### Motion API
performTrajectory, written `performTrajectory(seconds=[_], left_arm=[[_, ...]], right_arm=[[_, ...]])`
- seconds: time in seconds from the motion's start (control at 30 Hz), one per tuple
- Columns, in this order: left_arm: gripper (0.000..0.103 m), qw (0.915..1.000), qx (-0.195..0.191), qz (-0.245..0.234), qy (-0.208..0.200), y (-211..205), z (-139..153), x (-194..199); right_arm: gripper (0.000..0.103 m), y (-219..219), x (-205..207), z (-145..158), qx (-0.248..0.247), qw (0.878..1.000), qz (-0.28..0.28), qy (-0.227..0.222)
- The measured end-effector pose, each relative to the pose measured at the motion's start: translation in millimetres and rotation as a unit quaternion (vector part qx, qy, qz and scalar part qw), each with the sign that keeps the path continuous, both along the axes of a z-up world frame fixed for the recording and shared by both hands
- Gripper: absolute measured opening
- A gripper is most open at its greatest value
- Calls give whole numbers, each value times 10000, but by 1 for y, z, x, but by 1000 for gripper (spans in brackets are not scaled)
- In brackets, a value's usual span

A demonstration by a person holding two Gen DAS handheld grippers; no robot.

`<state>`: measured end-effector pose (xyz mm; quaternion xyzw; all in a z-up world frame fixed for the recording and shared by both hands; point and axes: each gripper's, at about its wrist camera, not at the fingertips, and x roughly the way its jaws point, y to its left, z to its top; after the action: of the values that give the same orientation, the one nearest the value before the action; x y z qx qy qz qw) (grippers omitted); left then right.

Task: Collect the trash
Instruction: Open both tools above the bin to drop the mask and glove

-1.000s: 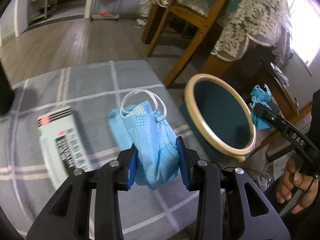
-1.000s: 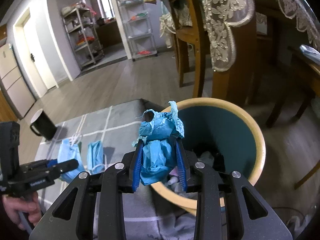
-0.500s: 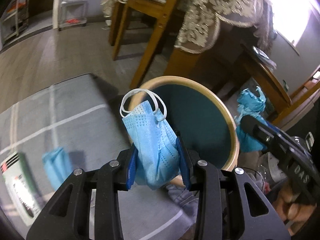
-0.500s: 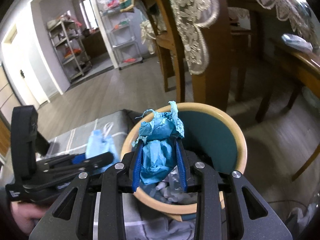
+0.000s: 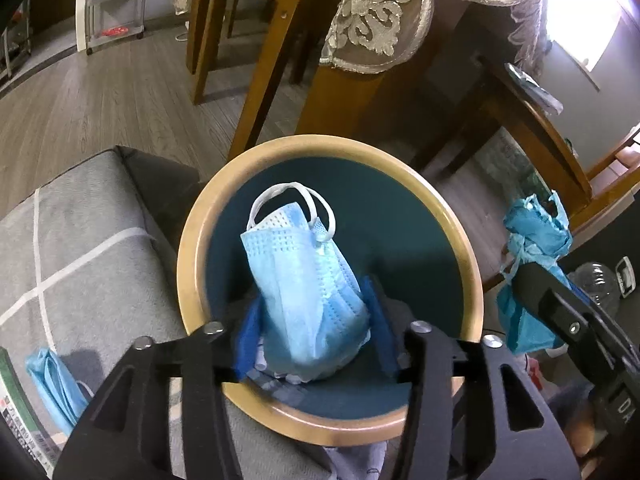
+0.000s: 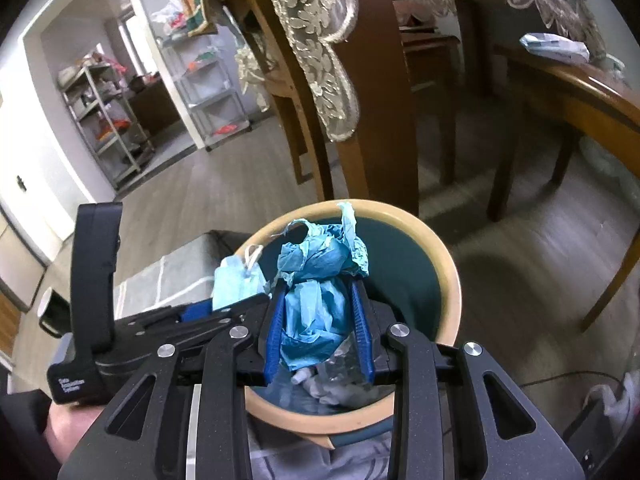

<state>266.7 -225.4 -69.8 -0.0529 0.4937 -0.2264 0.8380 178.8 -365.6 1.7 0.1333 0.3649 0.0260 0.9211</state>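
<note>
My left gripper point(image 5: 316, 340) holds a light blue face mask point(image 5: 308, 280) over the mouth of the round bin point(image 5: 192, 256), which has a tan rim and dark teal inside. Its jaws stand a little wider than the mask, which still sits between them. My right gripper point(image 6: 320, 328) is shut on a crumpled blue tissue wad point(image 6: 316, 280) above the same bin point(image 6: 448, 280). The tissue also shows at the right of the left wrist view point(image 5: 532, 276). The mask shows in the right wrist view point(image 6: 236, 280). Crumpled trash lies in the bin's bottom point(image 6: 340, 384).
A second blue mask point(image 5: 52, 380) and a printed packet point(image 5: 16, 412) lie on the grey checked cushion point(image 5: 80, 240) left of the bin. Wooden chair legs point(image 5: 264, 60) and a lace-covered table point(image 5: 400, 8) stand behind. A black mug point(image 6: 52, 312) sits at far left.
Both grippers moved over the bin with their loads. The left gripper's jaws have parted slightly around the mask. The right gripper came lower over the bin's mouth.
</note>
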Motion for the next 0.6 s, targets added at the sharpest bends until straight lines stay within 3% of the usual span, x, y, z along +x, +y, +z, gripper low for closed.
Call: performTrajectory(seconds=[0.2,0.6], left_arm=[[71,9998,9,193,-87,13,4,0],[75,9984,-29,510,-223,59,18,-19]], right_arm=[[32,0,6,-5,27,10000,-11,84],[33,12,17,-23,-29,9993,208,315]])
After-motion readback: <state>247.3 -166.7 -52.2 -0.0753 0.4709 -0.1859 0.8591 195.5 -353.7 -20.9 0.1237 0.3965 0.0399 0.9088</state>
